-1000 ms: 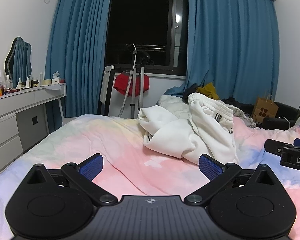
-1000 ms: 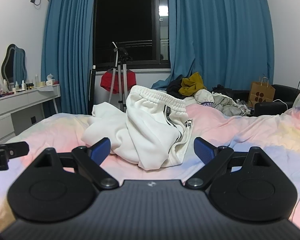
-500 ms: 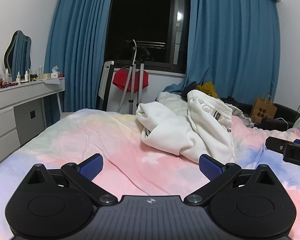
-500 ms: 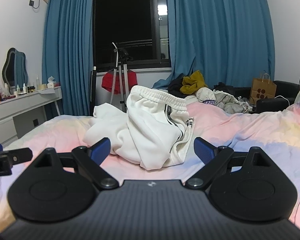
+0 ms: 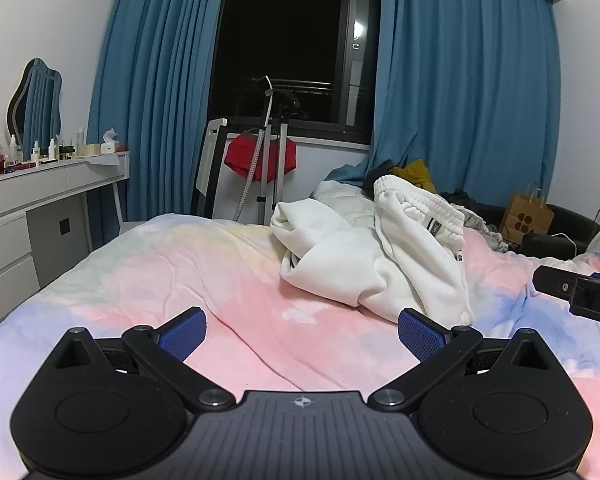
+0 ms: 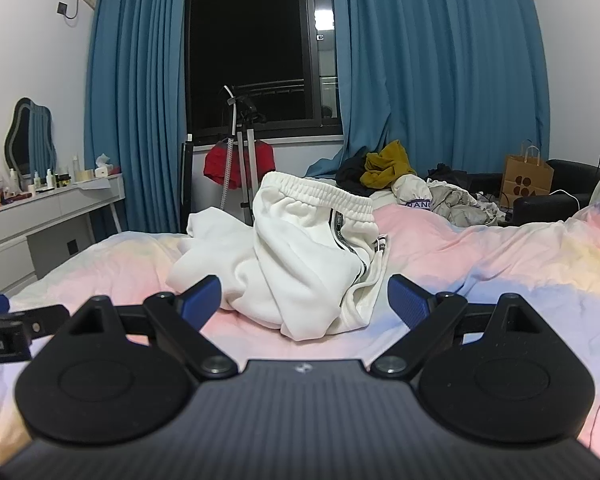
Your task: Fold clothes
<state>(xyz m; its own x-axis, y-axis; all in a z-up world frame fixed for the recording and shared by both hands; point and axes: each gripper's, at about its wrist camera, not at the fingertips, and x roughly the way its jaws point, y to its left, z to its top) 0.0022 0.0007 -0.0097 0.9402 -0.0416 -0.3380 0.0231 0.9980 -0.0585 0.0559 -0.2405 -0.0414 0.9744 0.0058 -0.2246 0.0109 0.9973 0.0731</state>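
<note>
While both tools hover low over the bed (image 5: 228, 280), little has changed from the earlier frames; left gripper (image 5: 302, 330): spread wide, holding nothing, blue pads (image 5: 182, 334) apart as before; right gripper (image 6: 304, 300): likewise wide and empty, its tip showing at the right edge of the left view; white clothes (image 5: 376, 256): crumpled heap at centre frame, untouched, waistband up, lying just beyond the right pads in the right view; camera in both views now tilted slightly upward, so the blue curtains (image 6: 432, 80) fill more of the upper frame; white dresser (image 5: 40, 200): left edge, unmoved.
</note>
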